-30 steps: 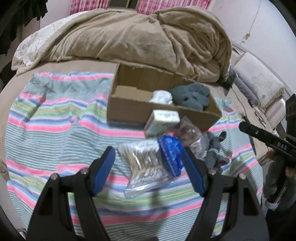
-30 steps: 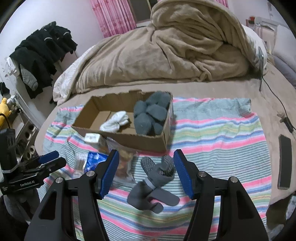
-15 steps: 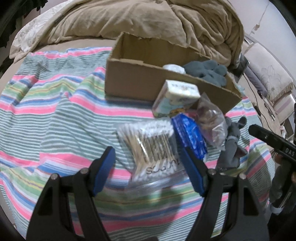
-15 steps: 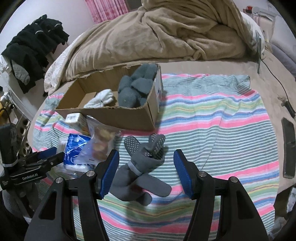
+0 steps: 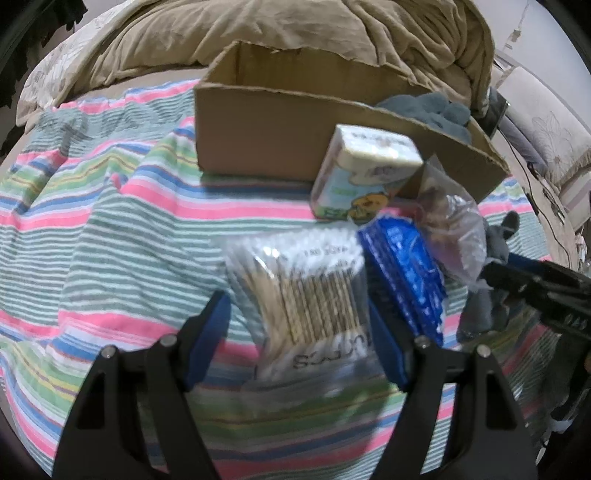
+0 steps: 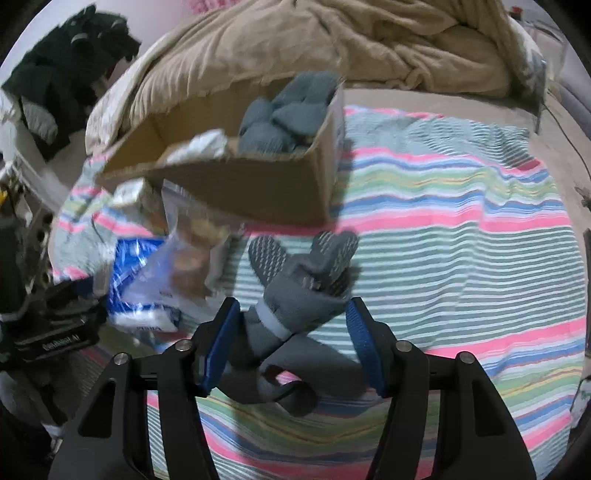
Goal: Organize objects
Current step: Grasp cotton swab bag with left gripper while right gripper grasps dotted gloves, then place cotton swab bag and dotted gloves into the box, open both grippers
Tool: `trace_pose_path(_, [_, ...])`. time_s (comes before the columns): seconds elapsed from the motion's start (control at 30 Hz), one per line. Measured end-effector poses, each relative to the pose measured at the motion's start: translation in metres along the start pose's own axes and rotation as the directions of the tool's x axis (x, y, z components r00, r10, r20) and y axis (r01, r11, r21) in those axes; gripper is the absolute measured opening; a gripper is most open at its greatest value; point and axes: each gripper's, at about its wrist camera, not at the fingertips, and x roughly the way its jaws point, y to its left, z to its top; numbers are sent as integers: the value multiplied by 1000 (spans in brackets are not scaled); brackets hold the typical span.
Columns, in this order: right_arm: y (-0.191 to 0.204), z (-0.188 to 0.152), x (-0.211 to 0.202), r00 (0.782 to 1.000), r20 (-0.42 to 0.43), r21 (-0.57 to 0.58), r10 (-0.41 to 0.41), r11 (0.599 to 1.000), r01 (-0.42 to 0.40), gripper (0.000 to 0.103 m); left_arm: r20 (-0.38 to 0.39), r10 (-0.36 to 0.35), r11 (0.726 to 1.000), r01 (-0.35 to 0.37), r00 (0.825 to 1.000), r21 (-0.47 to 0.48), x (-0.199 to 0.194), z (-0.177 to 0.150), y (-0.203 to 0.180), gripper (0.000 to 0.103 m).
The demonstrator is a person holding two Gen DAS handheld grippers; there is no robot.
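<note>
A cardboard box stands on a striped towel on the bed and holds grey socks and a white item. In front of it lie a bag of cotton swabs, a blue packet, a small printed carton and a clear bag of snacks. My left gripper is open, its fingers on either side of the swab bag. My right gripper is open around a pair of grey grip socks. Touch is not clear in either view.
A rumpled tan duvet lies behind the box. Dark clothes hang at the left in the right wrist view. The right gripper shows at the right of the left wrist view, close to the snack bag. A cable runs along the bed's right side.
Both grippers have moved forward and down. The swab bag now sits between the left fingers and the grey grip socks between the right fingers. Both stay open.
</note>
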Motion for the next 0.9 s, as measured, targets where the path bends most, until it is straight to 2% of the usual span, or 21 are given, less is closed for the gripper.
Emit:
trace_pose_path(0.03, [2,-1,1,1000,3,-12,-6,1000,6,55,6,-3,1000,3,1000,2,-1,0,0,69])
trace_pose_path(0.07, [5,-2,1,1000,5,-23,-3,1000,3,49,9,1,1000,-1,1000,6,-2,0,1,61])
trace_pose_path(0.1, [6,-2,1,1000,6,-27,6,1000,-6,42,14,2,1000,-2,1000,6,-3,0,2,57])
trace_pose_path(0.17, [8,-1,-2,1000,13,-37,9,999,-8,38,21,-7,1000,7,1000,-5,-6,0,5,50])
trace_pose_path(0.3, [10,1,-15,999,50,-45,3,999,-1,34,37,-28,1000,28,999,-9,-14,1,7,46])
trace_pose_path(0.5, [10,7,-39,995,98,-53,4,999,1,34,91,-50,998,52,995,-18,-37,7,11,46])
trace_pose_path(0.9, [24,27,-65,985,164,-59,49,997,-40,34,213,-66,997,71,975,-12,-87,33,25,46])
